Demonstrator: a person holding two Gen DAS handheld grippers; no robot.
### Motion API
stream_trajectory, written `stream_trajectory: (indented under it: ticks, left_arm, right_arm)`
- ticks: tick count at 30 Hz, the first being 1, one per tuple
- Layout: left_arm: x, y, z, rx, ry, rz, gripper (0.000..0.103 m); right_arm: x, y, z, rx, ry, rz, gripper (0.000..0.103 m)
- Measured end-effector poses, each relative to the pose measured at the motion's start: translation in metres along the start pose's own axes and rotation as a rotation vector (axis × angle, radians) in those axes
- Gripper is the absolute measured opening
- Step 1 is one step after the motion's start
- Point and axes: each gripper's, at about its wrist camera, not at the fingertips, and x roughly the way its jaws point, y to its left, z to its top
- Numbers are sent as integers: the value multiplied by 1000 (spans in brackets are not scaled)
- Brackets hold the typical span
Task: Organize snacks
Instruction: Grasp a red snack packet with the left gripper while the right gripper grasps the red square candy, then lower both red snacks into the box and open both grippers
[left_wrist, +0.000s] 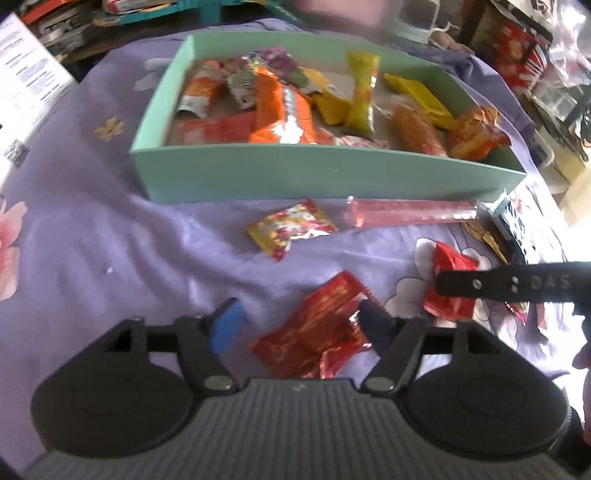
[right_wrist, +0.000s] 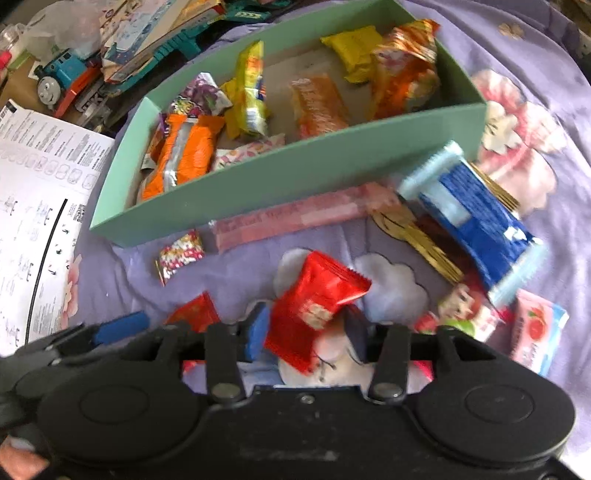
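Note:
A mint green box (left_wrist: 295, 173) (right_wrist: 258, 184) holds several snack packets on a purple floral sheet. My left gripper (left_wrist: 299, 325) is open, its fingers on either side of a red-gold packet (left_wrist: 317, 332) that lies on the sheet. My right gripper (right_wrist: 308, 328) is shut on a red packet (right_wrist: 314, 306), which tilts up between its blue pads; it also shows in the left wrist view (left_wrist: 450, 284). Loose in front of the box lie a long pink bar (left_wrist: 410, 214) (right_wrist: 295, 218) and a small yellow-red packet (left_wrist: 291, 227) (right_wrist: 181, 254).
A blue packet (right_wrist: 476, 218), a gold wrapper (right_wrist: 424, 243) and pink packets (right_wrist: 539, 328) lie at the right. A white printed sheet (right_wrist: 40, 206) lies left. A toy train (right_wrist: 62, 77) and clutter stand behind the box.

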Motion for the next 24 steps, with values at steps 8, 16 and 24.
stream_trajectory:
  ticks: [8,16,24]
  left_arm:
    - [4,-6,-6,70,4,-17,84]
    - [9,-20,-12,196,-9,-32,70]
    - [7,-27,-11,222,0,-22,50]
  right_arm:
    - [14,39,-7,-245,-58,-115,40]
    - [4,25,-16,-257,-68,-98,39]
    - [0,21,-22,-278,-92,-74,36]
